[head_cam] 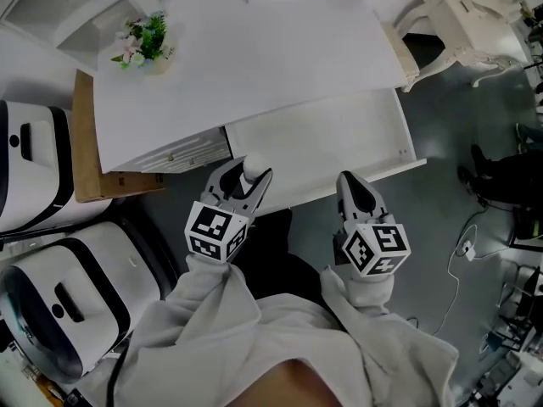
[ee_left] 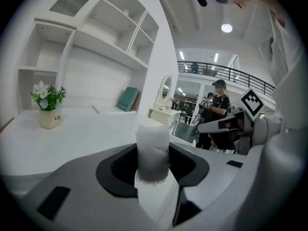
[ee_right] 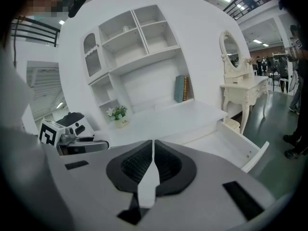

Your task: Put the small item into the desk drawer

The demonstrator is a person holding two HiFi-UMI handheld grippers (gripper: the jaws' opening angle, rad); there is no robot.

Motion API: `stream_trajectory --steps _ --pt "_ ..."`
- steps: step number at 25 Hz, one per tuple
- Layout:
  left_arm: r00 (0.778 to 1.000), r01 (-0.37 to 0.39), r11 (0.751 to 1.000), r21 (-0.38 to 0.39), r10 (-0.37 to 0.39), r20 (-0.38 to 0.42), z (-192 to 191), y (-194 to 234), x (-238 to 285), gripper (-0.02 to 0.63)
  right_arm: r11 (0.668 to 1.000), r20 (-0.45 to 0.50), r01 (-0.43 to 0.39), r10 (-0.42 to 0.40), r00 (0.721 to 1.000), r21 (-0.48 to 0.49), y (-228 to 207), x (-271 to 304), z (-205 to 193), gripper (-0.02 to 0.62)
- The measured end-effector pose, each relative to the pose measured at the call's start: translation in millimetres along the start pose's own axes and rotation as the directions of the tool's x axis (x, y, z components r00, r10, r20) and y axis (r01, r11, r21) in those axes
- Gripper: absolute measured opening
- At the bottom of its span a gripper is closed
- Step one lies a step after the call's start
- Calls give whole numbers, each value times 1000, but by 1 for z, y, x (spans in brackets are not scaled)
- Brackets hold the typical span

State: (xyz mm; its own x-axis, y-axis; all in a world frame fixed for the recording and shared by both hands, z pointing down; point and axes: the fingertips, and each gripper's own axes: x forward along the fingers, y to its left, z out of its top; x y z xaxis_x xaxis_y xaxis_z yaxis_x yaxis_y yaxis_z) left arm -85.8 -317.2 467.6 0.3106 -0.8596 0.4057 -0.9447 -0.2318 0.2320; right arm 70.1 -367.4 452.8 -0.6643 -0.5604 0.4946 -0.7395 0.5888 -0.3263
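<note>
I stand in a big hall set out like a furniture showroom: white desk, shelves, vanity at right, railed balcony upper right.

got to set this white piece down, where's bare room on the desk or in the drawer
The open drawer is bare wall to wall. The desk top is free from the flower pot at its back left corner to the teal book at the back. Nowhere else is crowded.

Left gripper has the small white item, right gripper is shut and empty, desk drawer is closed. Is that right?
Not quite. The desk drawer is pulled open, as the head view shows. The left gripper does hold the small white item, and the right gripper is shut and empty.
</note>
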Motion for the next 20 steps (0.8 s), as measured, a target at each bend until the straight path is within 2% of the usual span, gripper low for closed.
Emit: stream_trajectory --steps 5,12,20 --pt "1000 -2 999 -32 2 -20 0 14 27 192 1000 -39 -17 17 999 -2 -6 25 3 38" --pt "998 20 990 -142 -27 -51 -7 18 63 192 1000 -75 -9 8 997 -11 -26 51 11 38" --pt "987 -35 982 -183 5 -162 -44 34 107 192 1000 -111 -25 24 994 -13 -36 81 14 38"
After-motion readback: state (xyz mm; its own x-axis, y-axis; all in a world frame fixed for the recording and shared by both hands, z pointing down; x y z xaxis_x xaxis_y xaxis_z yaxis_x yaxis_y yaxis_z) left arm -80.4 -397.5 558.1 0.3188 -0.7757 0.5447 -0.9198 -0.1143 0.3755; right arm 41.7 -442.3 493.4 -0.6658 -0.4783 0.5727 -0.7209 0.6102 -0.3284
